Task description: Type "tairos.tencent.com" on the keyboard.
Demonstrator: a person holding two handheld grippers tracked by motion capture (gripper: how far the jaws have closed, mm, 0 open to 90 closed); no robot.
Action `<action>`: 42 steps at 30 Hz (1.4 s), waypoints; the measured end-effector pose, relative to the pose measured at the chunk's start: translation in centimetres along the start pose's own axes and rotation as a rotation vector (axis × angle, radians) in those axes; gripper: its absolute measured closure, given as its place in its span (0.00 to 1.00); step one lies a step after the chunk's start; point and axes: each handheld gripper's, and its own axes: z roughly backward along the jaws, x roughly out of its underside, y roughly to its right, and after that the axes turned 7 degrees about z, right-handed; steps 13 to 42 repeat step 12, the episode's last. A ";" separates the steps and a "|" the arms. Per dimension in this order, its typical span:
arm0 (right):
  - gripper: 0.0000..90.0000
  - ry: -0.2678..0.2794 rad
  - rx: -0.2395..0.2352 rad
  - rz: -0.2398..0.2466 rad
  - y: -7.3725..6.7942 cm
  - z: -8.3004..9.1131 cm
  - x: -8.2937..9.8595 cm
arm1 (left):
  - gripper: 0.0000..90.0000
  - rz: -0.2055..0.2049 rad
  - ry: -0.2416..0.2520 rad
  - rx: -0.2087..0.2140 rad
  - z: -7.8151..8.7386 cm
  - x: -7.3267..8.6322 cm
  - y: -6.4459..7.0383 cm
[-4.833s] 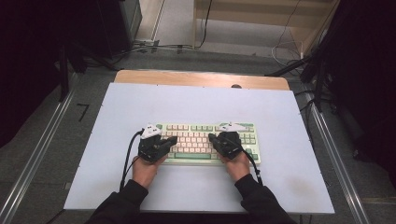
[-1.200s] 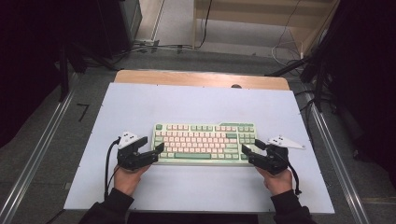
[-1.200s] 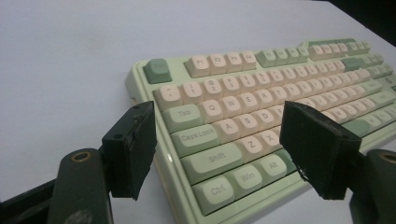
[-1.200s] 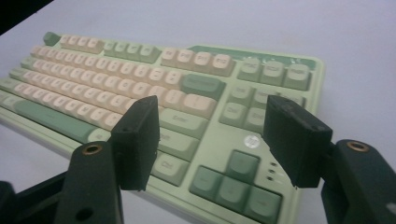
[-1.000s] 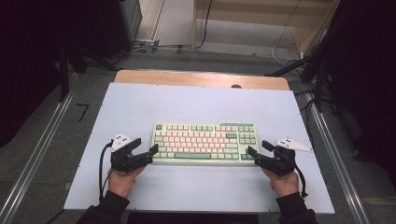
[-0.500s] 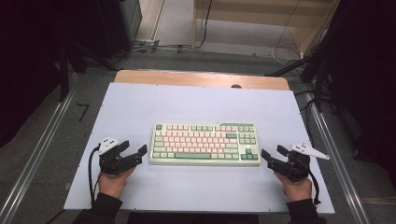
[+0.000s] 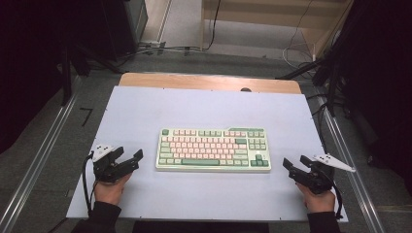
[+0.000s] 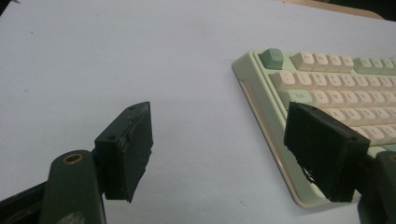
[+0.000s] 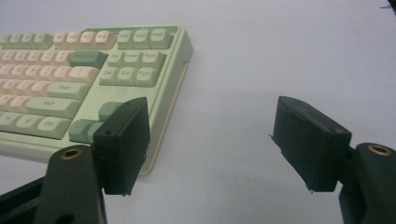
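The counter (image 7: 145,111) is a wide pale sheet with a strip of bare wood along its far edge, and most of its surface lies open on every side. The keyboard (image 7: 214,149) sits flat near the middle of it, its long side running left to right, green-framed with pink and cream keys; broad bare room lies beyond it and a narrower band on the near side.

The person's forearms come in from the near edge, one at each near corner, hands wrapped around the handles. The left hand (image 7: 111,190) holds the left tool (image 7: 128,157) low over the counter, pointing far and to the right toward the keyboard's left end, a little apart from it. The right hand (image 7: 318,200) holds the right tool (image 7: 295,162) near the right edge, pointing far and to the left at the keyboard's right end (a small gap here too).

Both tools are released, jaws spread wide with nothing between them. In the left gripper view the keyboard's left end lies partly behind one jaw; in the right gripper view its right end does.
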 end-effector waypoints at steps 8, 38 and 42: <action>0.28 0.000 0.026 -0.031 1.2 0.4 0.4 | 0.27 0.007 0.012 -0.016 -0.1 0.1 -0.2; 0.27 0.005 0.043 -0.048 1.5 0.5 0.5 | 0.27 0.005 0.018 -0.020 -0.3 0.1 -0.2; 0.27 0.005 0.043 -0.048 1.5 0.5 0.5 | 0.27 0.005 0.018 -0.020 -0.3 0.1 -0.2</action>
